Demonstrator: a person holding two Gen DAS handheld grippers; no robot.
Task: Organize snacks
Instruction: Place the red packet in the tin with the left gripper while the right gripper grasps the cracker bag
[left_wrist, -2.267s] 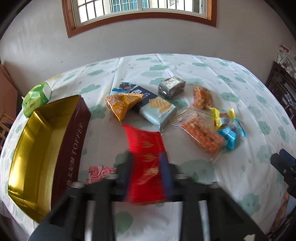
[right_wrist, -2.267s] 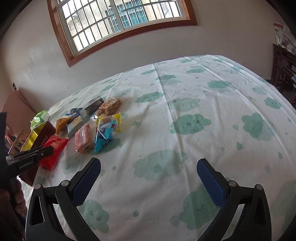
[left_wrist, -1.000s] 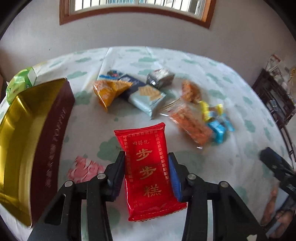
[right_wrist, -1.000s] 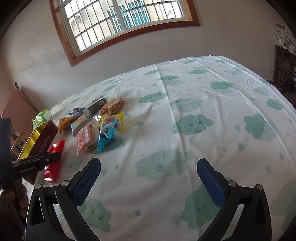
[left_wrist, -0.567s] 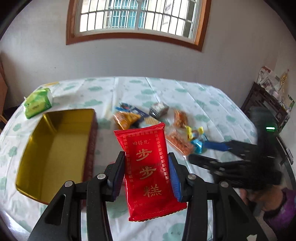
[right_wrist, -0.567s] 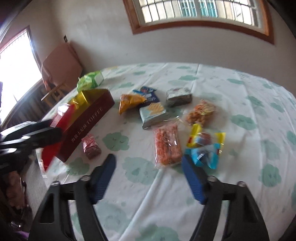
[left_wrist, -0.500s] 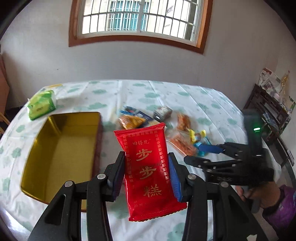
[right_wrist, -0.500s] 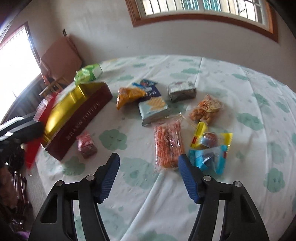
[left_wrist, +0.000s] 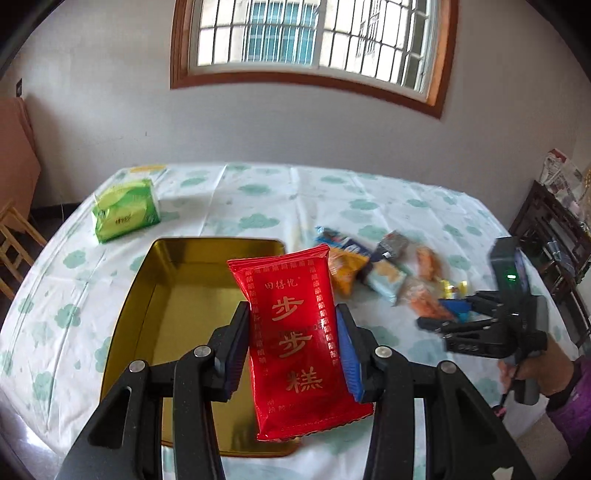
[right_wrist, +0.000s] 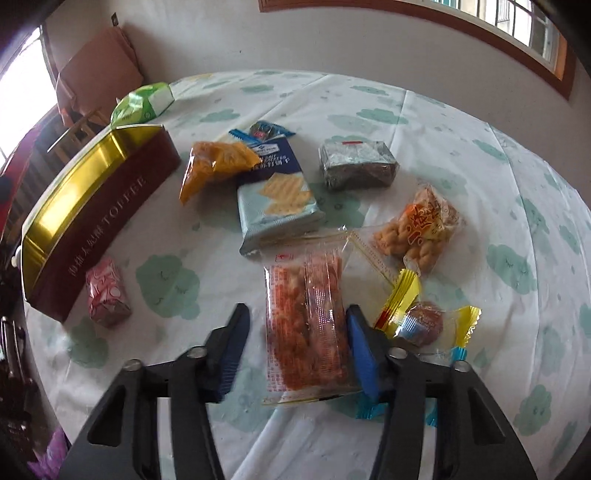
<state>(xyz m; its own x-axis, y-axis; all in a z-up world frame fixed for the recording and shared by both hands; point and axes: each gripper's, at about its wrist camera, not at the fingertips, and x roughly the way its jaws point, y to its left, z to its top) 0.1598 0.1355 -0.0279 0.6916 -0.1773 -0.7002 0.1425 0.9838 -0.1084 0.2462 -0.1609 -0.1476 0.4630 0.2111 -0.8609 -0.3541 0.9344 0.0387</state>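
Your left gripper (left_wrist: 291, 345) grips red packet (left_wrist: 295, 343), now lifted over gold tin (left_wrist: 184, 295): drop next. Right gripper (right_wrist: 295, 341) jaws just closing around orange packet (right_wrist: 306, 325) on table; left pad not touching.

Blue-wrapped candy (right_wrist: 369, 410) lies largely hidden behind the right gripper's (right_wrist: 295, 349) finger; snack pile (left_wrist: 391, 273) blurred in left view, wrappers there unreadable.

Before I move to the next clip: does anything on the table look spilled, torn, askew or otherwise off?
Nothing looks spilled or torn. The loose snacks lie jumbled: the orange packet rests partly on the blue cracker pack, and the clear pack of orange bars overlaps its lower edge. The toffee tin is empty.
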